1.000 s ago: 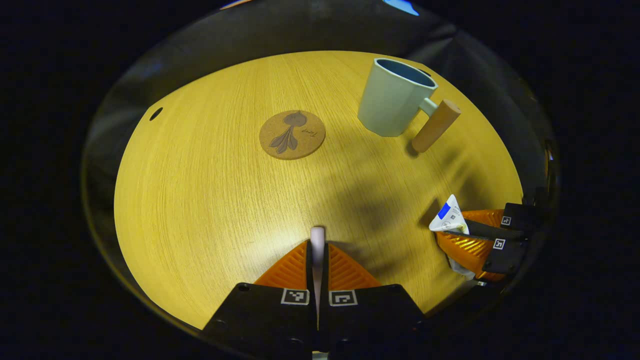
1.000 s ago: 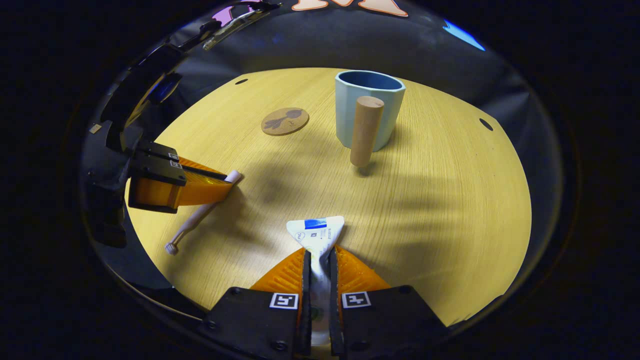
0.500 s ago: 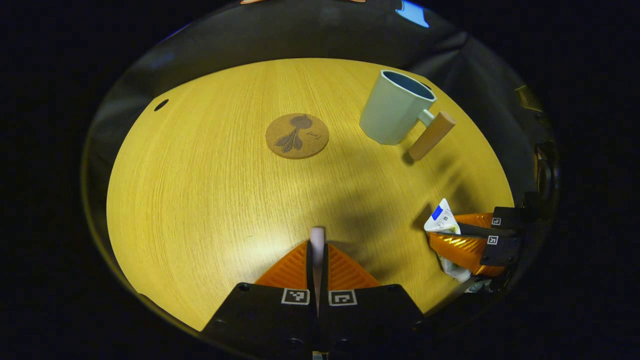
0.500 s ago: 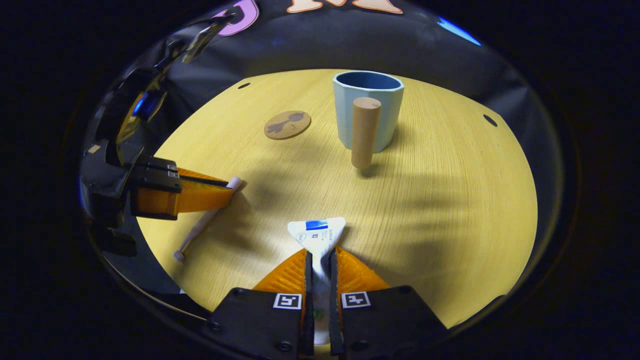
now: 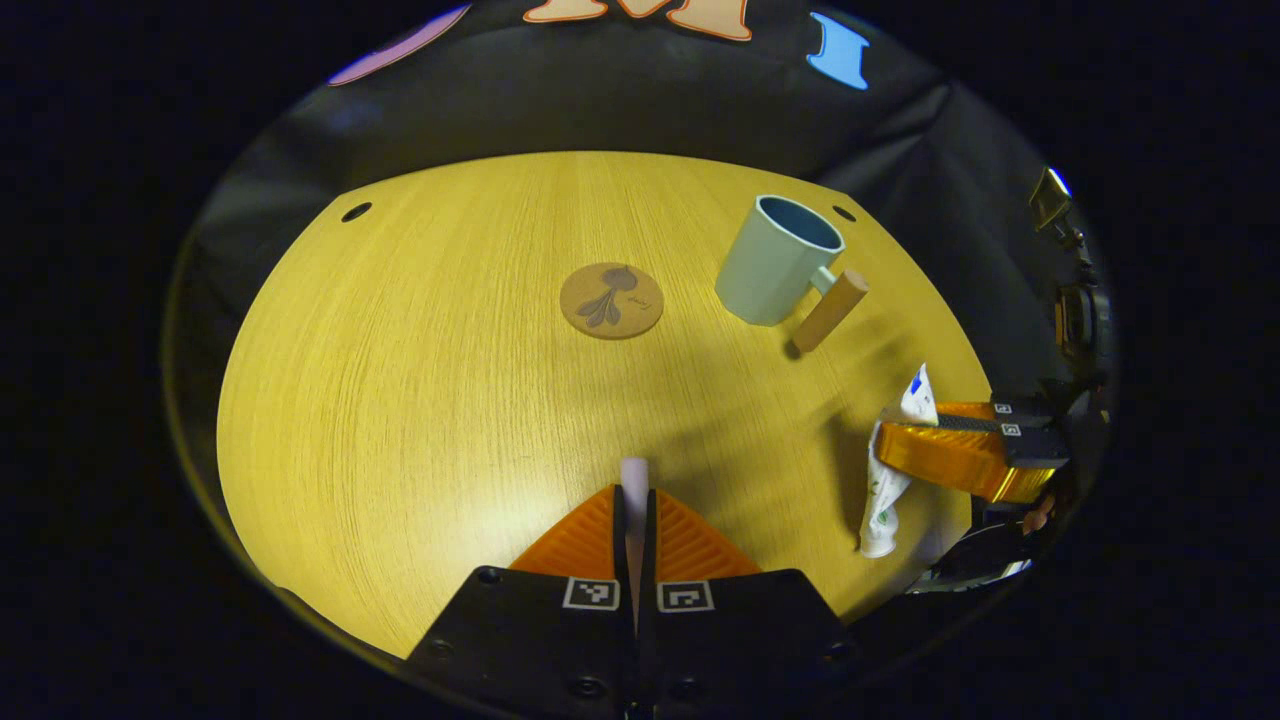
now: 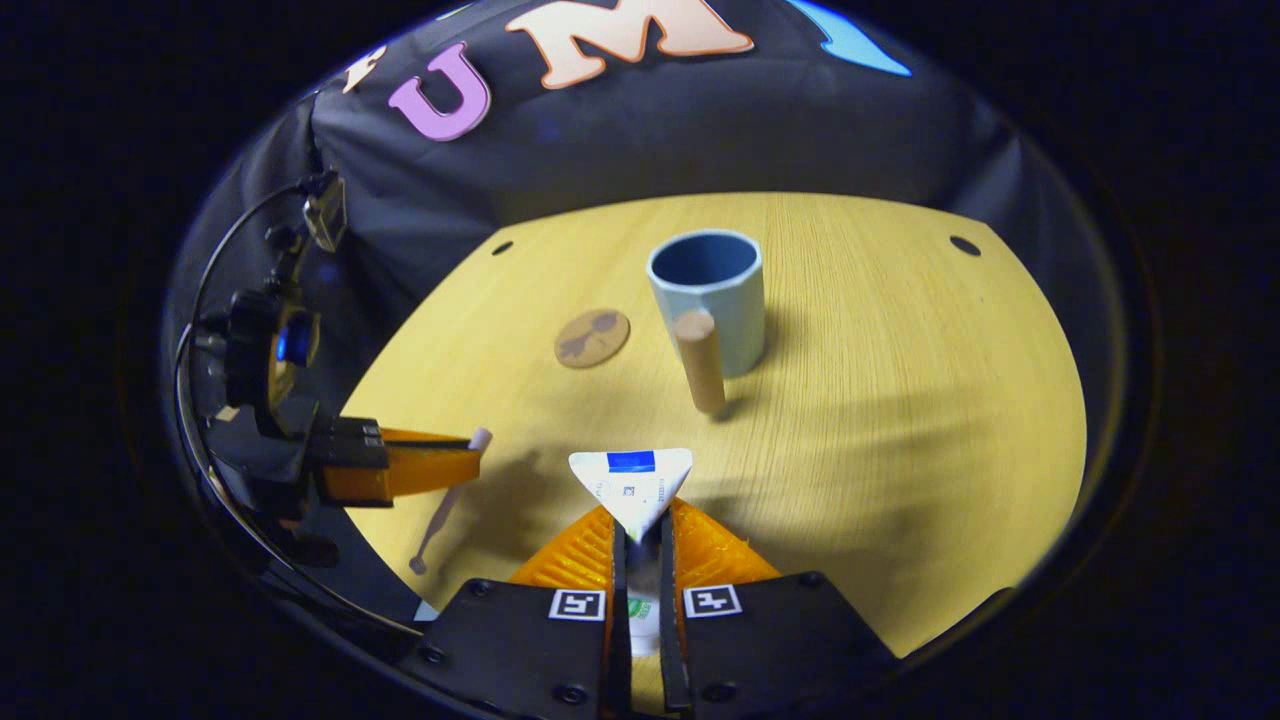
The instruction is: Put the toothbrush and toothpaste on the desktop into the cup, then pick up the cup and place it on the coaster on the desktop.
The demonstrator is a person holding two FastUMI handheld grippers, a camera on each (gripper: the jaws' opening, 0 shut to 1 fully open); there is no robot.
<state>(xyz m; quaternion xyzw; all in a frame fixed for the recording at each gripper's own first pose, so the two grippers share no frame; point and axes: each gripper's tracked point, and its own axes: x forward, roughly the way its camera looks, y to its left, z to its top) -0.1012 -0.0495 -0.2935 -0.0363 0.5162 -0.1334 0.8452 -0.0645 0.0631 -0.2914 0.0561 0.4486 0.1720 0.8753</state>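
My left gripper [image 5: 635, 495] is shut on the pale pink toothbrush [image 5: 634, 478], whose handle end sticks out past the fingertips; from the right gripper view the left gripper [image 6: 470, 462] holds the toothbrush [image 6: 445, 510] hanging head-down above the table. My right gripper [image 6: 640, 520] is shut on the white toothpaste tube [image 6: 632, 482], its flat crimped end pointing forward. In the left gripper view the right gripper [image 5: 890, 450] holds the toothpaste tube [image 5: 885, 490] cap-down, off the table. The light blue cup [image 6: 708, 300] with a wooden handle [image 6: 699, 362] stands upright, beside the round cork coaster [image 6: 592, 338], also cup [image 5: 775, 260] and coaster [image 5: 611, 300].
The round wooden table [image 5: 420, 380] has small dark holes [image 5: 355, 212] near its far rim. Black booth cloth [image 6: 640, 140] hangs behind it. A cable and a small device [image 6: 325, 205] sit on the left gripper's body at the left.
Both grippers have risen and drawn back from the table, so cup and coaster look smaller and farther. The toothbrush and the toothpaste tube have been lifted clear of the table and hang downward.
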